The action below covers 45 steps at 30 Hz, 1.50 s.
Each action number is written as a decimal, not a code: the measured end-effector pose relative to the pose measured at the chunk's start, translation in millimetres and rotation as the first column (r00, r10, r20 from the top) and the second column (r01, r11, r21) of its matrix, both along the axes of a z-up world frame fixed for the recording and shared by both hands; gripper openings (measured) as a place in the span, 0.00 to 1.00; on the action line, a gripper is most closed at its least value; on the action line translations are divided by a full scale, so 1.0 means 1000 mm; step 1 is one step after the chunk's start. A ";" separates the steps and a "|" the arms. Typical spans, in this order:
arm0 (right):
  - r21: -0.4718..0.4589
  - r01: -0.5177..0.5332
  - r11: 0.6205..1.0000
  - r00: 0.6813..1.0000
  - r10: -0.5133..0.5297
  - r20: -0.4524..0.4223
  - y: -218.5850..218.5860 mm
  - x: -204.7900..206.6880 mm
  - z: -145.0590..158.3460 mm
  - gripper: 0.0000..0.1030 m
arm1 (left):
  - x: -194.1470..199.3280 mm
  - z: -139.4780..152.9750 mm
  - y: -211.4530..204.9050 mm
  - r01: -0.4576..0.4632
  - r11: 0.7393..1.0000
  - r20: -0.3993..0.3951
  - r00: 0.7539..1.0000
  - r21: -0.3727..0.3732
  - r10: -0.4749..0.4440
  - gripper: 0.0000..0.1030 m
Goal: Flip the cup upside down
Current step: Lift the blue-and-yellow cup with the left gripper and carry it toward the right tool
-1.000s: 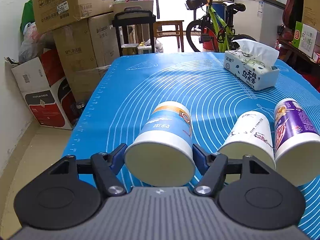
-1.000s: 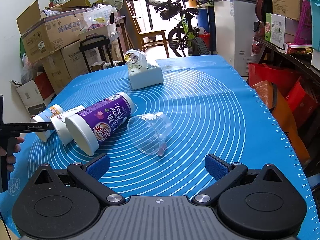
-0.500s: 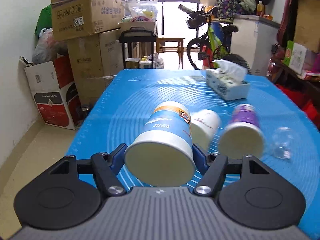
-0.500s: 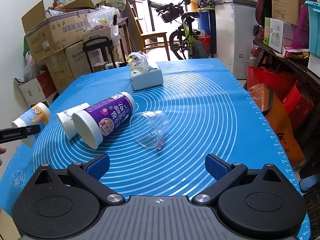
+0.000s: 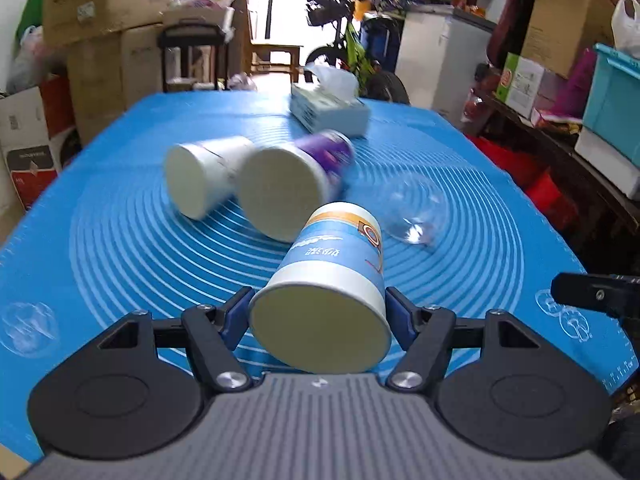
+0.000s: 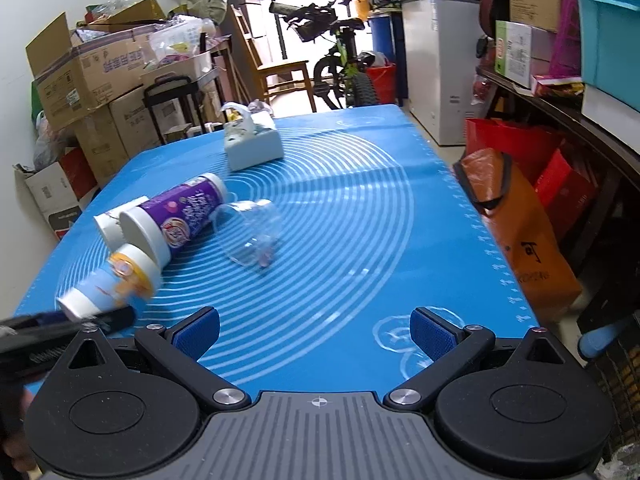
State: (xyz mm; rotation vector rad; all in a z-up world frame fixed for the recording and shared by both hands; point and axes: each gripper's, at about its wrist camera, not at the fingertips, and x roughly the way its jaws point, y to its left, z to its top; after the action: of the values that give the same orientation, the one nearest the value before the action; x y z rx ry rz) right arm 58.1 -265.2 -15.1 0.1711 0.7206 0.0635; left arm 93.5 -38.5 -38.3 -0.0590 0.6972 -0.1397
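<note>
My left gripper [image 5: 318, 314] is shut on a blue and white paper cup [image 5: 332, 276], held on its side above the blue mat, its white base toward the camera. The cup also shows in the right wrist view [image 6: 114, 282], blurred, at the lower left. A white cup [image 5: 204, 174], a purple cup [image 5: 292, 184] and a clear plastic cup [image 5: 416, 210] lie on their sides on the mat ahead. My right gripper [image 6: 316, 332] is open and empty, low over the mat's near edge.
A tissue box [image 5: 328, 110] stands at the far side of the blue mat [image 5: 120, 240]. Cardboard boxes [image 6: 92, 76] stack on the left, a bicycle [image 6: 340, 60] and white freezer [image 6: 440, 60] behind, bags and shelves on the right [image 6: 516, 224].
My left gripper has swung right across the mat with the blue cup, past the lying cups. The right gripper has shifted slightly and stays open.
</note>
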 end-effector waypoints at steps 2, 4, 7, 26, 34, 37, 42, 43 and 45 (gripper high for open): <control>0.009 0.011 1.000 1.000 -0.011 -0.006 -0.007 -0.002 -0.003 0.98 | 0.001 -0.005 -0.012 0.008 1.000 -0.006 1.000 0.002 -0.008 0.68; 0.017 0.020 1.000 1.000 -0.020 -0.013 -0.014 -0.003 -0.006 0.98 | 0.002 -0.010 -0.022 0.013 1.000 -0.007 1.000 0.019 -0.013 0.69; 0.022 0.033 0.999 0.999 -0.032 -0.018 -0.021 -0.003 -0.011 0.98 | -0.001 -0.013 -0.032 0.007 0.998 0.021 1.000 0.058 -0.008 0.69; 0.041 0.002 0.999 1.000 0.000 -0.030 -0.015 0.001 -0.021 0.98 | -0.006 -0.017 -0.027 -0.011 0.999 -0.034 0.999 0.044 0.012 0.91; 0.032 -0.014 0.999 1.000 0.014 -0.027 -0.008 0.003 -0.018 0.98 | -0.008 -0.011 -0.020 -0.018 0.999 -0.020 1.000 0.034 0.019 0.93; 0.029 -0.018 0.999 1.000 0.019 -0.023 -0.007 0.002 -0.017 0.98 | -0.011 -0.008 -0.018 -0.018 0.999 -0.012 1.000 0.028 0.018 0.94; 0.021 -0.024 0.999 0.999 0.024 -0.025 -0.004 0.002 -0.015 0.98 | -0.016 -0.001 -0.017 0.007 1.000 -0.007 1.000 0.003 -0.007 0.94; 0.016 -0.025 1.000 0.999 0.026 -0.023 -0.003 0.002 -0.013 0.98 | -0.017 0.000 -0.017 0.012 1.000 -0.005 1.000 -0.005 -0.012 0.94; 0.007 -0.028 1.000 0.999 0.028 -0.016 -0.001 0.001 -0.009 0.98 | -0.020 0.005 -0.018 0.021 1.000 -0.001 1.000 -0.012 -0.021 0.94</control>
State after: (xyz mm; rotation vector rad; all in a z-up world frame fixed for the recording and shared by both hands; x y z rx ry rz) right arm 59.3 -265.8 -23.8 0.1682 0.7388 0.0918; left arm 73.3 -56.2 -33.6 -0.0634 0.6978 -0.1639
